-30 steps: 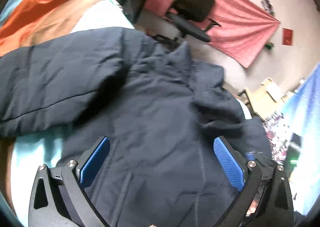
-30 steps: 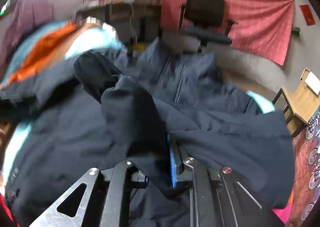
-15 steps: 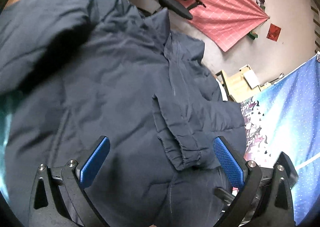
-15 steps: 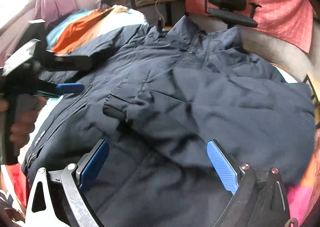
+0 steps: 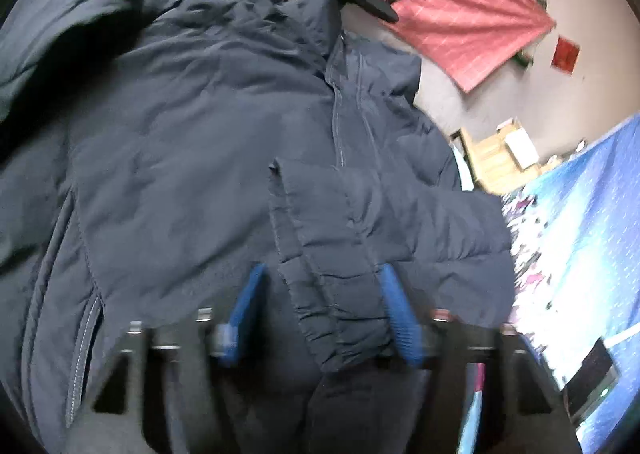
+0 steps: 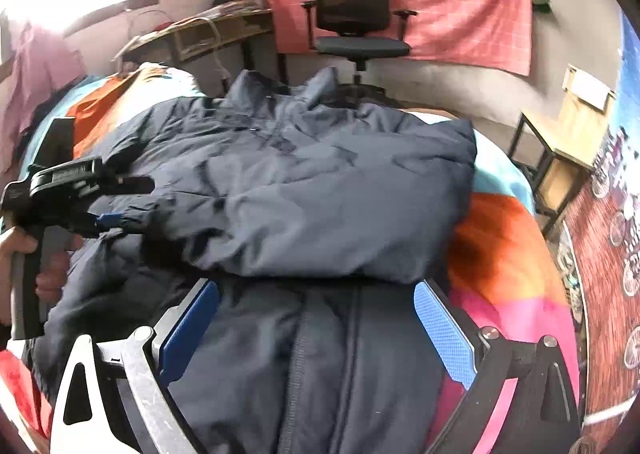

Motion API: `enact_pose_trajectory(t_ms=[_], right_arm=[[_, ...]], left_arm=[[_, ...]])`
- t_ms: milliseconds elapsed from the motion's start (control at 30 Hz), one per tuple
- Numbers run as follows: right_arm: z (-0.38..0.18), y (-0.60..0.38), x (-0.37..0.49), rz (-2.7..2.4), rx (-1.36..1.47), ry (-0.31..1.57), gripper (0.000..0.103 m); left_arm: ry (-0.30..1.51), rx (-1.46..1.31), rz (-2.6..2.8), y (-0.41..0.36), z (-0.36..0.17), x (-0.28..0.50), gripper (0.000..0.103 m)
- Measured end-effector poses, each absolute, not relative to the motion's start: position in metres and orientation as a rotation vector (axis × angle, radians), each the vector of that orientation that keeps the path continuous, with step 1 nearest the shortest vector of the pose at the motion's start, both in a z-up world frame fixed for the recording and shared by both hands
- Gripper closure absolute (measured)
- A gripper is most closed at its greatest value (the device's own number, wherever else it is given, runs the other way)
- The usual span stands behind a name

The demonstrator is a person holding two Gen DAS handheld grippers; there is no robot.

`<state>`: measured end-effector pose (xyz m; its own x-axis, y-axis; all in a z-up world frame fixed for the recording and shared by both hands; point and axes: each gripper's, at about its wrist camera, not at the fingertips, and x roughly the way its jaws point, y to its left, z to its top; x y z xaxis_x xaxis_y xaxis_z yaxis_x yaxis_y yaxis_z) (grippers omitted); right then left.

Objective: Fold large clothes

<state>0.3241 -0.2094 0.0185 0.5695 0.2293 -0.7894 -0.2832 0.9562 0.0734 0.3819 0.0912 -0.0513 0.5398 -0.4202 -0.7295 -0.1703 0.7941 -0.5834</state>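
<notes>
- My left gripper is the one that counts; its jaws have just been closing, and the cuff of the folded-over sleeve stands between the blue pads; the right-hand pad looks to be against the cloth, the other pad looks just clear of it, so I judge the pinch not yet made.
- From that gripper the sleeve runs up and away to my right, across the chest of the jacket; its long axis lies slantwise to the zip, cuff end nearest me.
- In the right wrist view the same gripper comes in from the left edge, a hand on its grip, its tips at the cuff.
- My right gripper is spread wide with nothing between the jaws; it hovers over the hem end of the jacket, the front seam running straight away from it towards the collar.
- The jacket lies flat on a bed, collar towards the far chair, one sleeve laid across the front.
- My reading: the left is plainly nearer the cuff, so straightening that sleeve falls to it; the right is well apart from the cuff and better placed for the hem.
</notes>
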Motion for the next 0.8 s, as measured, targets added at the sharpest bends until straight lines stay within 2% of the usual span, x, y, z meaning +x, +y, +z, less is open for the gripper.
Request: enact_pose_trajectory(t_ms=[67,133,200,433,600,633,733,800], right_arm=[[0.014,-0.215,0.326,0.289,-0.053,0.929,0.004],[0.011,-0.22,0.326,0.276,-0.041,0.938,0.004],[0.008,-0.223,0.329,0.247,-0.034,0.942,0.004],[0.027,-0.257,0.34,0.151,0.097,0.837,0.004],[0.022,-0.262,0.37,0.118,0.145,0.826,0.007],[0.02,-0.259,0.376,0.115,0.14,0.824,0.014],[0.009,-0.245,0.397,0.114,0.105,0.833,0.022],[-0.001,-0.232,0.413,0.138,0.09,0.853,0.037]], left_arm=[[0.997,-0.606,-0.146,0.083,-0.047,0.382,0.071],[0.98,-0.556,-0.125,0.078,-0.043,0.381,0.093],[0.946,-0.511,-0.106,0.074,-0.036,0.381,0.1],[0.639,-0.282,-0.004,0.086,0.038,0.361,0.102],[0.58,-0.224,0.095,0.109,0.049,0.358,0.102],[0.582,-0.216,0.118,0.115,0.045,0.358,0.102],[0.615,-0.196,0.184,0.131,0.028,0.359,0.102],[0.657,-0.191,0.217,0.14,0.009,0.366,0.102]])
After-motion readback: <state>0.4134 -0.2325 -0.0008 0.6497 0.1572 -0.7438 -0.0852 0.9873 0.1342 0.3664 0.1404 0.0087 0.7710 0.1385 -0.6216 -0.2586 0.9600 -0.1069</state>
